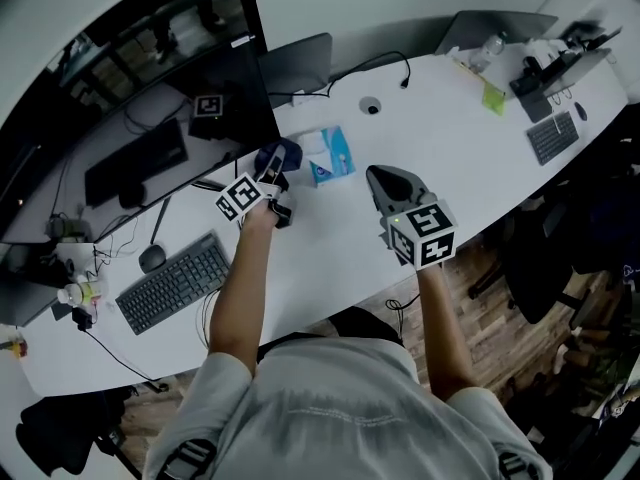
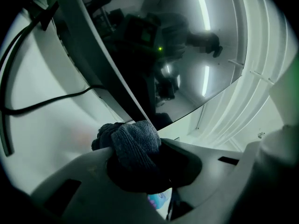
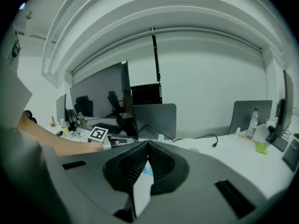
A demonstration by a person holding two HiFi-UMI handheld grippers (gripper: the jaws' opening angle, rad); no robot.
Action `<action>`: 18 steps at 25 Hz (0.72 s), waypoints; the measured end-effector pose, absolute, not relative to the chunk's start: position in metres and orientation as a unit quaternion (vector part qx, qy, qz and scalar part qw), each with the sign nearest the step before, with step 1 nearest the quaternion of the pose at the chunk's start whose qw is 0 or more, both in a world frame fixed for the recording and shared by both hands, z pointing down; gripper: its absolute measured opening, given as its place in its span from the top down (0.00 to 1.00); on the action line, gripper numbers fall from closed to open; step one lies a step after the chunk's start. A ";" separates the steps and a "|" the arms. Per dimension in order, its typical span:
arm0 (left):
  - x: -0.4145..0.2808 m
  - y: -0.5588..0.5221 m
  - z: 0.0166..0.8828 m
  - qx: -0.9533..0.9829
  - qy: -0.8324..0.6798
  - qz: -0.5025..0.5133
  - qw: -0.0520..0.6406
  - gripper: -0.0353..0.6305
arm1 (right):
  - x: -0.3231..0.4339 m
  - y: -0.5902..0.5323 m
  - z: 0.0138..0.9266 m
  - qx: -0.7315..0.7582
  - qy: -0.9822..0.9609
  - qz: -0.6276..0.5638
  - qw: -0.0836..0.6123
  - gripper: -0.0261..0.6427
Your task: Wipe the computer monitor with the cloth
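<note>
The dark monitor (image 1: 140, 118) stands at the desk's back left, its black screen (image 2: 154, 50) filling the upper left gripper view and its edge (image 3: 125, 97) showing in the right gripper view. My left gripper (image 1: 272, 180) is shut on a bunched dark blue cloth (image 2: 135, 143), held just below the monitor's lower right corner; the cloth (image 1: 280, 155) looks close to the screen edge, contact unclear. My right gripper (image 1: 392, 182) hovers over the desk's middle, jaws pressed together with nothing between them (image 3: 145, 160).
A blue-and-white tissue pack (image 1: 330, 155) lies between the grippers. A keyboard (image 1: 175, 282) and mouse (image 1: 152, 258) sit at the left front. A second keyboard (image 1: 552, 136), bottle (image 1: 488, 50) and clutter are at the far right. A cable (image 1: 385, 60) runs across the white desk (image 1: 470, 168).
</note>
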State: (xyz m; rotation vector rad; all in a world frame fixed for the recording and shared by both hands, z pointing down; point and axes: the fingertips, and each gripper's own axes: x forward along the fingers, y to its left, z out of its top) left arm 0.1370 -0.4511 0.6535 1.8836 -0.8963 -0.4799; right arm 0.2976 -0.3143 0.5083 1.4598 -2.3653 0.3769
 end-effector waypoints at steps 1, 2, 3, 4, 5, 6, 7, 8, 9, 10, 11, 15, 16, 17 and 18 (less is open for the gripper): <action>0.142 -0.453 0.654 0.770 -0.369 -0.199 0.482 0.85 | 0.301 -0.317 0.508 0.511 -0.833 0.132 0.167 0.96; 0.147 -0.455 0.654 0.768 -0.370 -0.200 0.484 0.85 | 0.304 -0.320 0.508 0.509 -0.834 0.133 0.167 0.96; 0.152 -0.457 0.655 0.766 -0.371 -0.201 0.485 0.85 | 0.308 -0.322 0.508 0.508 -0.835 0.134 0.167 0.96; 0.157 -0.459 0.655 0.765 -0.372 -0.202 0.486 0.85 | 0.311 -0.324 0.509 0.506 -0.835 0.135 0.168 0.96; 0.162 -0.461 0.656 0.764 -0.372 -0.203 0.486 0.85 | 0.314 -0.326 0.510 0.505 -0.835 0.136 0.168 0.96; 0.167 -0.462 0.656 0.763 -0.372 -0.207 0.487 0.84 | 0.317 -0.327 0.511 0.504 -0.836 0.137 0.169 0.96; 0.170 -0.464 0.656 0.761 -0.371 -0.213 0.489 0.85 | 0.319 -0.329 0.512 0.503 -0.836 0.137 0.170 0.96; 0.173 -0.467 0.654 0.757 -0.370 -0.220 0.491 0.85 | 0.321 -0.331 0.512 0.502 -0.837 0.137 0.170 0.96; 0.175 -0.470 0.652 0.754 -0.369 -0.229 0.494 0.85 | 0.323 -0.332 0.511 0.501 -0.838 0.136 0.171 0.96; 0.176 -0.474 0.649 0.749 -0.368 -0.239 0.496 0.85 | 0.325 -0.334 0.511 0.500 -0.838 0.135 0.171 0.96; 0.177 -0.477 0.645 0.746 -0.367 -0.249 0.497 0.85 | 0.327 -0.335 0.510 0.500 -0.839 0.134 0.172 0.96; 0.176 -0.483 0.625 0.735 -0.365 -0.290 0.493 0.85 | 0.332 -0.339 0.509 0.499 -0.840 0.133 0.169 0.96; 0.175 -0.485 0.621 0.729 -0.366 -0.298 0.496 0.85 | 0.333 -0.340 0.508 0.498 -0.841 0.132 0.168 0.96; 0.175 -0.486 0.618 0.723 -0.368 -0.303 0.499 0.85 | 0.333 -0.341 0.506 0.497 -0.841 0.131 0.167 0.96; 0.175 -0.486 0.616 0.719 -0.371 -0.306 0.502 0.85 | 0.333 -0.342 0.505 0.496 -0.842 0.130 0.166 0.96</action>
